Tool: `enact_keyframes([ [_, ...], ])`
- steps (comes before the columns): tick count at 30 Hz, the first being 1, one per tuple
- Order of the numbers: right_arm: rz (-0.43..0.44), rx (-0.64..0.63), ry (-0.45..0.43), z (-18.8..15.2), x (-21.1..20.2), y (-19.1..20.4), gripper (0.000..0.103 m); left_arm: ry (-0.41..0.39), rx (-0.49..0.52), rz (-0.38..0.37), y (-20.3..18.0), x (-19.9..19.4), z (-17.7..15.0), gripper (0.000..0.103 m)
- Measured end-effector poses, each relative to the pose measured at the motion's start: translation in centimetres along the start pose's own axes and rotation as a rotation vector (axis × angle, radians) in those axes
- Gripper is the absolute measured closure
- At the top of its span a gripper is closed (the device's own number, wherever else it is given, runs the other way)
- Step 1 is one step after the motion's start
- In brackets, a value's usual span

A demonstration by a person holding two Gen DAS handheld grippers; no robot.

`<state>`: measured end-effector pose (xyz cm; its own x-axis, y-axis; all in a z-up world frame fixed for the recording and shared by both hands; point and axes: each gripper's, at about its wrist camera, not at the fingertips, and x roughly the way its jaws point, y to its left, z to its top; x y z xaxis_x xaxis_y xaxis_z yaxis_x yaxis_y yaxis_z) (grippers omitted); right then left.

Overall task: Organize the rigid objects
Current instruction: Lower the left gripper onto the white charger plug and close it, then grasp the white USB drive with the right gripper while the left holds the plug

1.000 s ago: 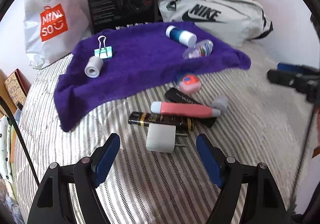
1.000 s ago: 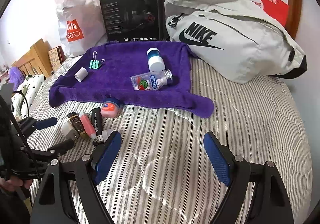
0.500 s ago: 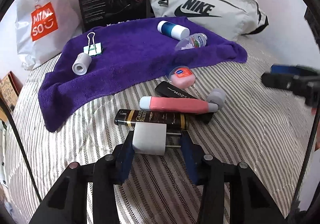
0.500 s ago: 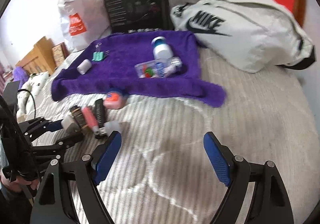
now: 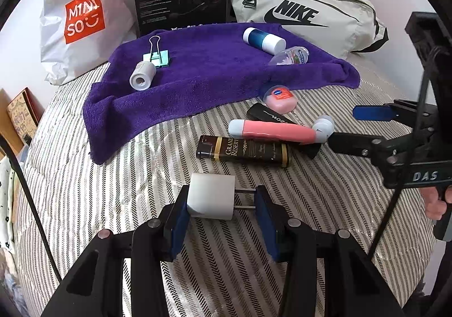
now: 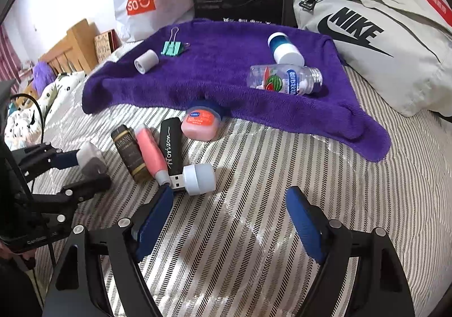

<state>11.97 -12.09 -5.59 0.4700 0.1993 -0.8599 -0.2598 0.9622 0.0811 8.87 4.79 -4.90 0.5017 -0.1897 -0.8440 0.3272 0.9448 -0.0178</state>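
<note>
On the purple towel (image 5: 203,82) near the bed's head lie four items: roll, binder clip (image 5: 158,58), two bottles. The left gripper (image 5: 223,209) clamps the white charger (image 5: 210,195) above the striped bedspread (image 5: 141,175). Five items wait off the towel; the right gripper (image 6: 228,218) gapes empty near the grey-capped USB stick (image 6: 175,150).

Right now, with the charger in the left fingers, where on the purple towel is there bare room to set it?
The towel's middle is bare, between the binder clip and grey roll on one side and the blue bottle and clear bottle on the other. The striped bed just off its front edge is crowded around the pink jar.
</note>
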Motion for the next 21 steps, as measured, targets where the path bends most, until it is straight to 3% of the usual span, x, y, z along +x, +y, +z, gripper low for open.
enact_keyframes([
  [5,0.021,-0.004,-0.011,0.2,0.6,0.5,0.023,0.001,-0.008,0.001,-0.1,0.0,0.0,0.06],
  [10,0.077,0.004,-0.033,0.5,0.6,0.4,0.045,0.001,-0.009,-0.002,0.0,0.0,0.0,0.06],
  [11,0.08,-0.004,-0.035,0.5,0.5,0.5,0.051,0.001,-0.009,-0.003,0.0,0.0,0.0,0.06],
  [12,0.078,-0.011,-0.037,0.6,0.5,0.5,0.066,0.001,-0.008,-0.002,0.0,0.0,0.0,0.06],
  [21,-0.028,0.026,-0.016,-0.1,-0.4,-2.9,0.067,-0.003,-0.011,0.0,0.1,0.0,0.0,0.06],
])
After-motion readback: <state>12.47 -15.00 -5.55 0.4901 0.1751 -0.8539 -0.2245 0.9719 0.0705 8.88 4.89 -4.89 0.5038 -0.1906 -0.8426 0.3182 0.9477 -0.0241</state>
